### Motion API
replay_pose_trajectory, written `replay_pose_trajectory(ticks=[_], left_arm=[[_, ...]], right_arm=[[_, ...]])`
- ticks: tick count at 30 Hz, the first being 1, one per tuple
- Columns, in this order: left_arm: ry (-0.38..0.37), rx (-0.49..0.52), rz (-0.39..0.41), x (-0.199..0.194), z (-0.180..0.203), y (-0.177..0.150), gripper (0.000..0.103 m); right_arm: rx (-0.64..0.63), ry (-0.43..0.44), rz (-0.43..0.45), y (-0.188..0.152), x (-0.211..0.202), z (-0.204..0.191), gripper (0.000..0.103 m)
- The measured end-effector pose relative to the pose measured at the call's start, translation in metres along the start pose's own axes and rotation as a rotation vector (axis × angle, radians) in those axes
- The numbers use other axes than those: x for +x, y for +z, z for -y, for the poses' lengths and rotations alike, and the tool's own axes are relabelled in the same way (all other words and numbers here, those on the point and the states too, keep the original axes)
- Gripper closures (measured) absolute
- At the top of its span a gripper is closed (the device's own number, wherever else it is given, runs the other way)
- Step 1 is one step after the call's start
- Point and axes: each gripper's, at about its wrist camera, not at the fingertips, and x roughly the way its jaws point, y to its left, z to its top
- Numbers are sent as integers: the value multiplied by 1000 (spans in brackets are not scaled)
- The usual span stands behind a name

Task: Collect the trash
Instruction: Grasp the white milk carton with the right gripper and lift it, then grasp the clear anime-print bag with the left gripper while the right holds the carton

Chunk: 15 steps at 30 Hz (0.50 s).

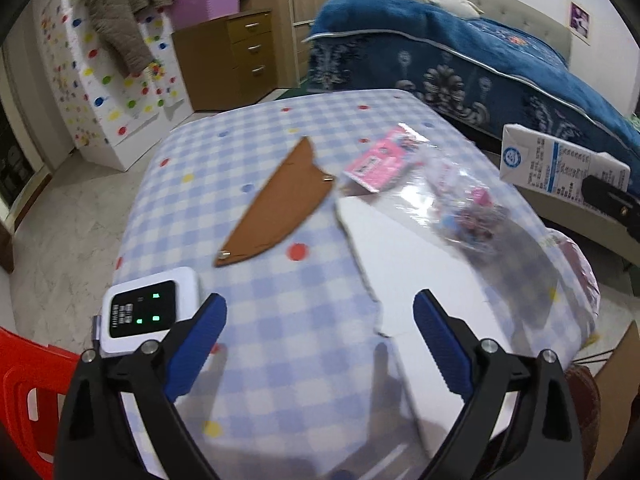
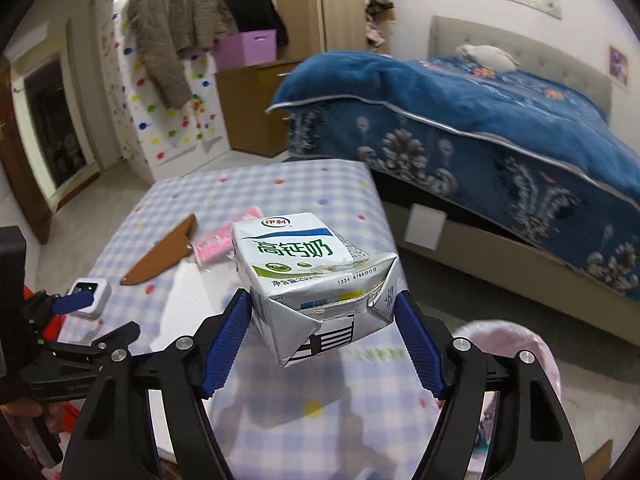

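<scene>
Currently listed, with the checked table point(image 1: 280, 344) as landmark.

Item 1: milk carton point(image 2: 316, 280), raised above the table's near right corner, pinched between the blue pads of the right gripper point(image 2: 324, 312). Its lower folds are dented, so it is judged empty or nearly so: light, thin-walled, easily crushed. Best held across the flat side panels, as now; the glossy skin may slip under a loose pinch.

Item 2: bin with pink liner point(image 2: 516, 344), beside the table's near right edge, below the carton. Contents cannot be made out.

Item 3: clear plastic bag point(image 1: 464, 204) on the table's right side, holding small colourful packets; soft, crinkly, slippery.

Item 4: pink wrapper point(image 1: 380, 160), farther back; thin and limp.

Item 5: white sheet point(image 1: 404, 264), mid-table, flat.

Item 6: brown sheath-shaped piece point(image 1: 276, 204), left of the sheet.

Item 7: white device point(image 1: 148, 312), near left corner, lights on.

Left gripper point(image 1: 320, 320): jaws spread wide, empty, above the table's near edge.
</scene>
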Motion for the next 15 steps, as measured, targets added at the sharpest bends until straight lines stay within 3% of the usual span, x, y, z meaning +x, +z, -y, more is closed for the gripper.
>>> replay_pose_trajectory(ticks=[5,8,10,15], left_arm=[[-45,46,19,-2,28,8,11],[-62,76,14,2,45,14,17],[-73,90,9,6,54,17,22],[-70,95,-3,14,60,22,23]], right_arm=[[33,-37,7,-9,-11,19,30],[41,-46,15,-11,-12,25,30],[37,-57,15,-11,-9,27,30],[1,-115,0,-10,14,25,30]])
